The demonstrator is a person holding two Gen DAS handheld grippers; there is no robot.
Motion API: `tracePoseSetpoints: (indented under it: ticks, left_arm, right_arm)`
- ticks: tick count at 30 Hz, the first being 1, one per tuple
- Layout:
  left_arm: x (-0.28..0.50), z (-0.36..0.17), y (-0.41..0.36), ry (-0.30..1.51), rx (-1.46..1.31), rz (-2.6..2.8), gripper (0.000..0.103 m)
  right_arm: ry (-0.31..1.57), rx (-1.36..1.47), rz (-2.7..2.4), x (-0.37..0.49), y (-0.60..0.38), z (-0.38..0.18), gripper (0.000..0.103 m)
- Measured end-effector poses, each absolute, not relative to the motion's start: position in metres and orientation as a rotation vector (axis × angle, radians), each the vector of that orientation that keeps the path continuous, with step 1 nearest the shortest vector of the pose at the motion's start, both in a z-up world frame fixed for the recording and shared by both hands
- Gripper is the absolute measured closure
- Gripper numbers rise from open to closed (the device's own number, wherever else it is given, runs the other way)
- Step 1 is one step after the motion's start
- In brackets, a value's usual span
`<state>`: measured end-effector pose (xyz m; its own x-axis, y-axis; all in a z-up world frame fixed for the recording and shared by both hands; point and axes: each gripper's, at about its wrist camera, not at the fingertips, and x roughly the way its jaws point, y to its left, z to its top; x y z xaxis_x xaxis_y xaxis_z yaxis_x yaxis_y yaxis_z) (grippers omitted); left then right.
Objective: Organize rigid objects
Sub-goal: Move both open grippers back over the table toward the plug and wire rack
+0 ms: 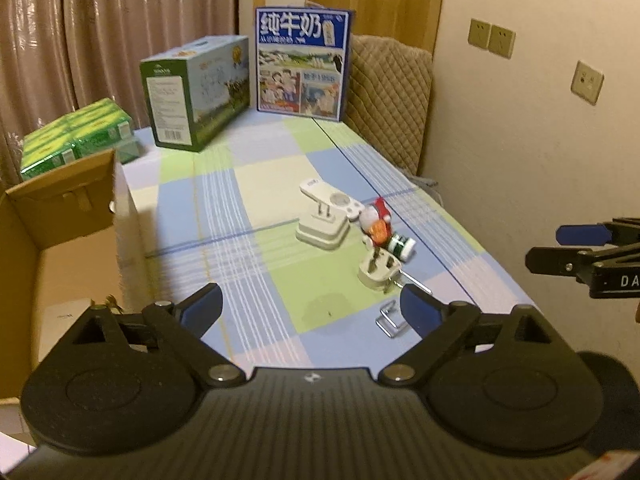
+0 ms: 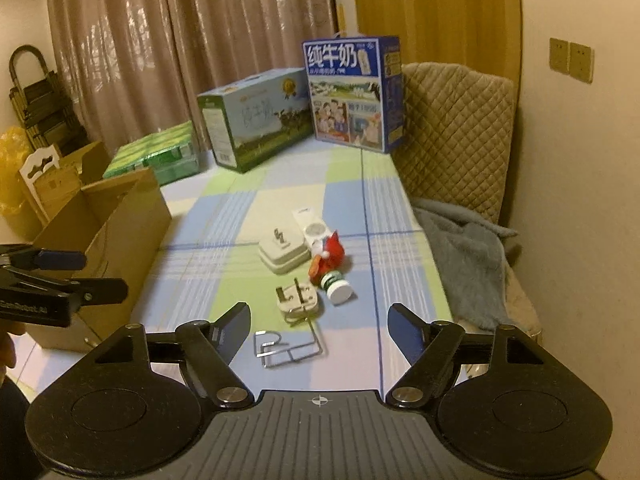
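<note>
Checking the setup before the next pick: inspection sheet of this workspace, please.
Surface: table under a checked cloth, small stain near the front edge.
Job's things: white remote, square adapter, round plug, red toy figure, small bottle lying on its side, wire rack, clustered mid-table.
Clutter: blue milk carton, green carton, green packs at the far end.
Grippers: left gripper and right gripper both open, nothing between the jaws.
Cables: nothing seen.
Surroundings: open cardboard box left of table, quilted chair with grey blanket right, curtains behind.
</note>
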<state>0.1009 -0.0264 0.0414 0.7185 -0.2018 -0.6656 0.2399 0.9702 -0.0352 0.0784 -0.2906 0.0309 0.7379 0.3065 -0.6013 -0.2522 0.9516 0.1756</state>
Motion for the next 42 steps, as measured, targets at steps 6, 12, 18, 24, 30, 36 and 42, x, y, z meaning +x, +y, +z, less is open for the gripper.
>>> tracePoseSetpoints:
  ticks: [6, 12, 18, 24, 30, 36, 42]
  left_arm:
    - [0.106, 0.03, -0.026, 0.747, 0.04, -0.244, 0.009]
    - [0.118, 0.022, -0.025, 0.757, 0.032, -0.222, 0.009]
    - [0.129, 0.009, -0.023, 0.765, 0.021, -0.212, 0.008]
    - [0.133, -0.001, -0.025, 0.777, 0.017, -0.211, 0.008]
    - [0.138, -0.01, -0.025, 0.788, 0.006, -0.212, 0.008]
    - [0.142, -0.021, -0.023, 0.803, -0.005, -0.213, 0.008]
    - [0.147, -0.028, -0.022, 0.813, -0.018, -0.209, 0.008]
  right_arm:
    - [0.721, 0.044, 0.353, 0.091, -0.273, 0.013, 0.03]
    - [0.747, -0.006, 0.387, 0.105, -0.254, -0.013, 0.027]
    - [0.783, -0.038, 0.403, 0.124, -0.241, -0.04, 0.018]
    - [0.784, -0.073, 0.409, 0.138, -0.23, -0.059, 0.014]
    - [0.795, -0.115, 0.418, 0.152, -0.219, -0.078, 0.013]
    - [0.78, -0.17, 0.42, 0.16, -0.213, -0.093, 0.013]
    - [0.796, -0.19, 0.439, 0.169, -0.21, -0.104, 0.013]
